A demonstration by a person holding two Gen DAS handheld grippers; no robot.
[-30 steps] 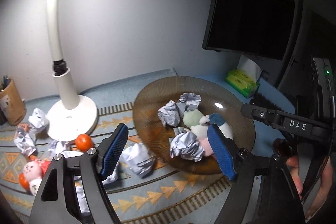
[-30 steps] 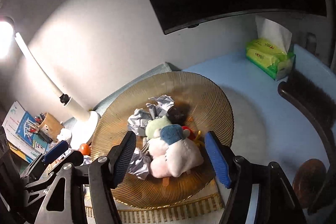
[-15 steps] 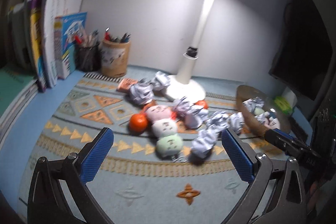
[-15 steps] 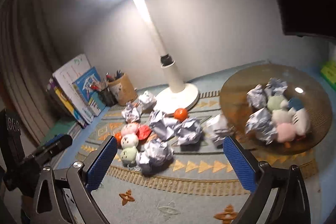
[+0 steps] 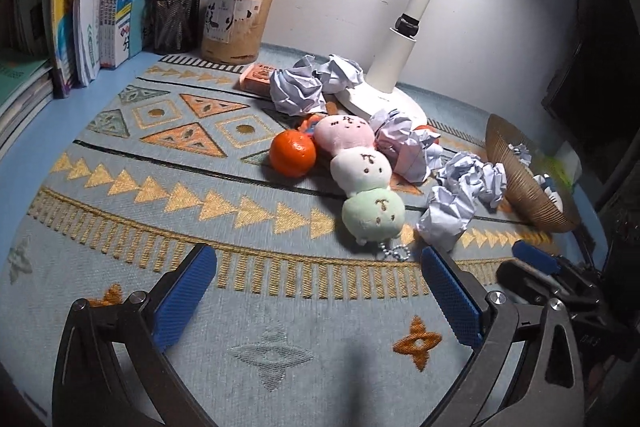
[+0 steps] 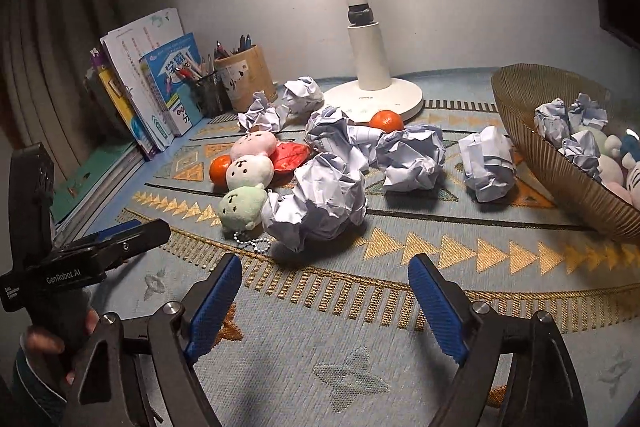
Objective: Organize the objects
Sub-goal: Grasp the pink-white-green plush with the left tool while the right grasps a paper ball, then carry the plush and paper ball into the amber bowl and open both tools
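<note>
our left claw (image 5: 318, 291) hangs wide and empty over the mat (image 5: 132, 187), nothing between its pads; our right claw (image 6: 325, 301), jaws just drawn in a little, is also apart and empty; the left view shows the eraser (image 5: 258, 75) by the lamp base (image 5: 384, 99); the right view looks into the bowl (image 6: 560, 167) at the mat's right edge, holding paper balls (image 6: 554, 119); more paper (image 6: 320, 203) touches the plush toy (image 6: 248, 187) mid-mat.

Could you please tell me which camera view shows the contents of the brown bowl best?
The right wrist view: the brown bowl opens toward it, showing paper balls and plush toys inside. The left wrist view catches the bowl edge-on, mostly its ribbed outside.
</note>
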